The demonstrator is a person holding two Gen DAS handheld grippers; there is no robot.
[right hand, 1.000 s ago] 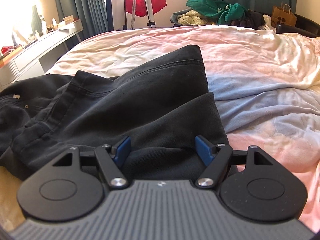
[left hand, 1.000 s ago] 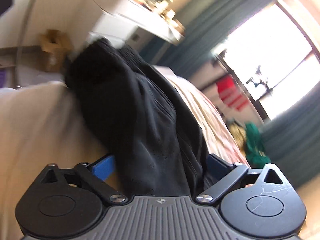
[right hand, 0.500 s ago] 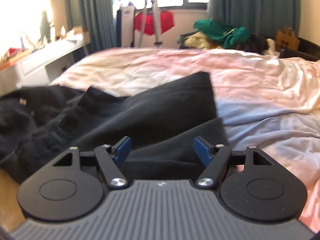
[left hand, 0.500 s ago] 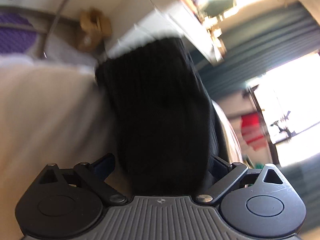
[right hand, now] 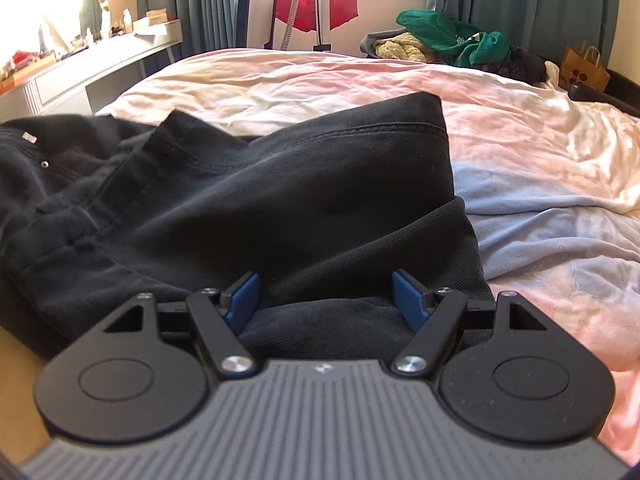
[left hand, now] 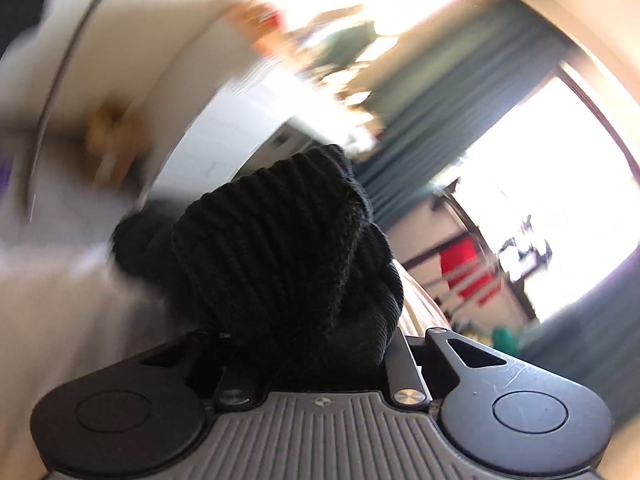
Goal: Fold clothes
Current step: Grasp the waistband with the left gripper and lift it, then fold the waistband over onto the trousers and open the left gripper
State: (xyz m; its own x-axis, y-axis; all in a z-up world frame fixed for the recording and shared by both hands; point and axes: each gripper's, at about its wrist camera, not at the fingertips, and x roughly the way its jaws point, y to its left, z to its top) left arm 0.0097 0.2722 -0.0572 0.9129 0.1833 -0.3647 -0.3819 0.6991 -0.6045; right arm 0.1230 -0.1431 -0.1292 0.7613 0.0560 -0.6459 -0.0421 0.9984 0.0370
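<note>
A black garment lies crumpled on the pink and blue bedsheet, with seams and a rivet showing at its left. My right gripper rests low over the near fold. Its blue pads stand wide apart, with cloth lying between them but not pinched. In the left wrist view a ribbed black hem of the garment bunches up out of my left gripper. Its jaws are closing on that cloth, which hides the pads. That view is blurred by motion.
A long white desk with bottles runs along the bed's left side. Behind the bed are a red garment on a stand, a pile of green and cream clothes, a paper bag and teal curtains.
The left gripper's jaws went from wide apart around the black cloth to drawn in on its ribbed hem, and the gripper swung and tilted. The right gripper shifted slightly over the garment, jaws unchanged.
</note>
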